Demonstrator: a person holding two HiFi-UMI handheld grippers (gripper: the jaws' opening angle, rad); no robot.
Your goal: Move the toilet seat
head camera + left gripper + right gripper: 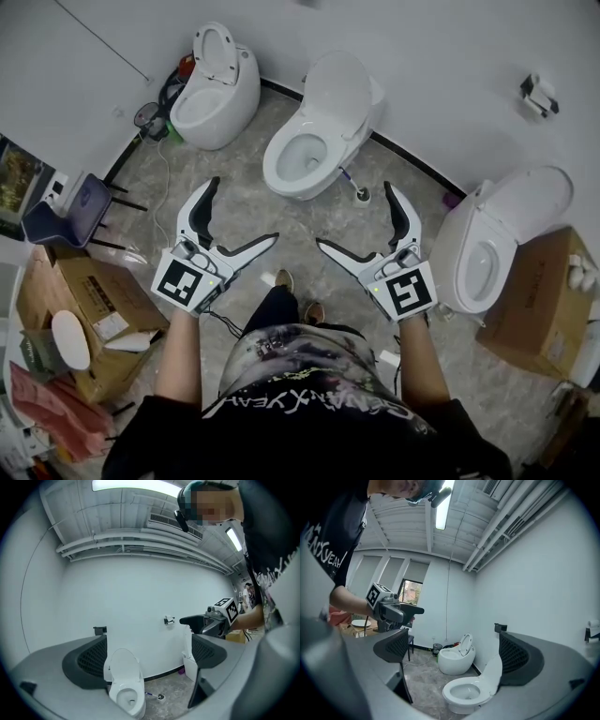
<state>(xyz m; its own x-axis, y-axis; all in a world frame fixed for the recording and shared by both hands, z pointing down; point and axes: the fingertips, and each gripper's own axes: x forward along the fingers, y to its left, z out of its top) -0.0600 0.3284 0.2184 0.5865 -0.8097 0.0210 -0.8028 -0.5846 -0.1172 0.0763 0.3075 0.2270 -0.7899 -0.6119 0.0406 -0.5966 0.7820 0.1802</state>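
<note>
The middle white toilet [302,155] stands against the wall with its lid [337,86] raised over the open bowl. My left gripper [244,208] and right gripper [354,214] are both held open and empty above the floor, a short way in front of it. In the left gripper view the toilet [126,691] shows between the wide-apart jaws of my left gripper [149,656], with the lid [123,663] upright. In the right gripper view my right gripper [454,651] frames the same toilet [464,693] from the side.
An oval toilet [214,94] stands at the left and a third toilet [487,248] at the right. A toilet brush [361,194] lies beside the middle bowl. Cardboard boxes [89,309] and a chair [70,211] sit left, another box [539,300] right.
</note>
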